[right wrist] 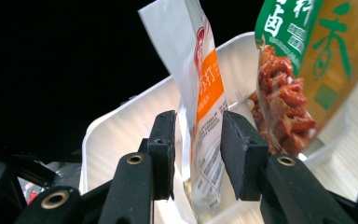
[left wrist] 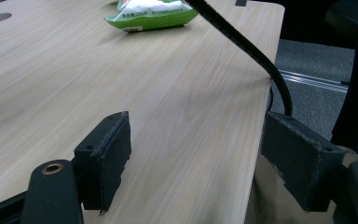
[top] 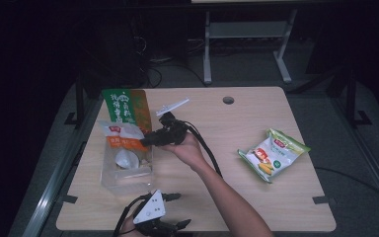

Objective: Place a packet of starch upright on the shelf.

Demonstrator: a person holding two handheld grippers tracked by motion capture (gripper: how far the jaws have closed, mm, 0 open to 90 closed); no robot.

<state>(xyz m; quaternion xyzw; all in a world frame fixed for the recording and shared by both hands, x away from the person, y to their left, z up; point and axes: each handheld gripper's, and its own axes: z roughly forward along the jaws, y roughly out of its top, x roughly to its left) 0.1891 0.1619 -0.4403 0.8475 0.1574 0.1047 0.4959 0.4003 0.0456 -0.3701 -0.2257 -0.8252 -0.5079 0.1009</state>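
Orange-and-white snack pouch stands in the clear plastic tub near the bench's left edge, right claw pinching it; beside it a green-orange pouch with Chinese lettering. Left claw gapes wide, empty.

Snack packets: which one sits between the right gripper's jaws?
The white-and-orange packet, standing in the clear bin. The green-and-brown packet stands beside it outside the jaws; the green corn packet lies apart on the table.
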